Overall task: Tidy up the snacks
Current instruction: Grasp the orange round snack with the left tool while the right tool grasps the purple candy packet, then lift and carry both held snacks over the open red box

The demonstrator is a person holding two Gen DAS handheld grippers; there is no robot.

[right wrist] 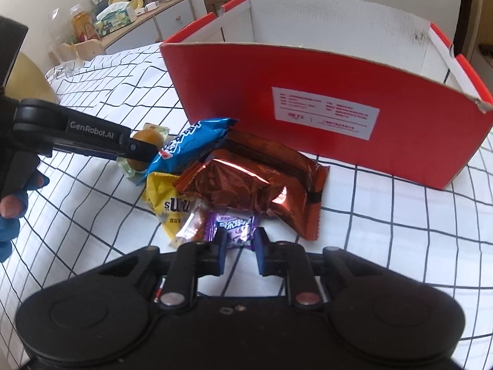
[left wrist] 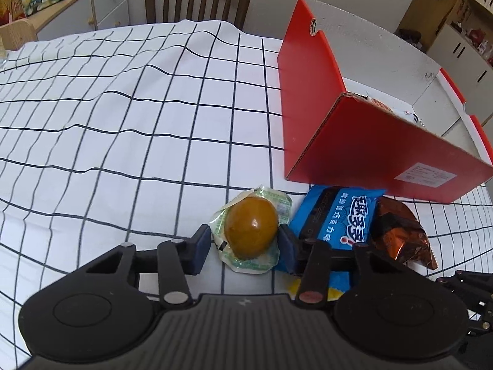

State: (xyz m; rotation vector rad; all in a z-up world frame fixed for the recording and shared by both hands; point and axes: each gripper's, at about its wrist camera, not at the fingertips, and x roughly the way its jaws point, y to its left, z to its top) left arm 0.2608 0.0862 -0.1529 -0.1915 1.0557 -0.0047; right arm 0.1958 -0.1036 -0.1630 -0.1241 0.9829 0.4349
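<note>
1. The left tool (left wrist: 245,248) straddles a brown egg sealed in a clear, green-printed plastic pouch (left wrist: 251,231), which lies on the counter under a white cloth with a black grid (left wrist: 123,123). One blue pad sits against the egg's right flank; the other stands just clear of the pouch's left edge, so the tool is spread and not yet clenched.

2. Just right of the egg lies a blue foil snack packet with white lettering (right wrist: 192,146), propped over a yellow crinkled wrapper (right wrist: 165,199) and a glossy copper-brown foil bag (right wrist: 258,182).

3. The right tool (right wrist: 239,245) brackets a small purple-wrapped candy (right wrist: 235,226) at the near edge of the pile; whether its pads are pressing the wrapper or only flanking it cannot be told.

4. Behind the pile, close to the brown bag, stands an open red cardboard box with a white interior (right wrist: 323,117), the likely destination. At least one packet shows inside in the left wrist view.

5. The step in hand appears to be picking up; most snacks remain outside. Next, each tool should close, lift clear of the neighbouring wrappers, and carry over the red wall.
</note>
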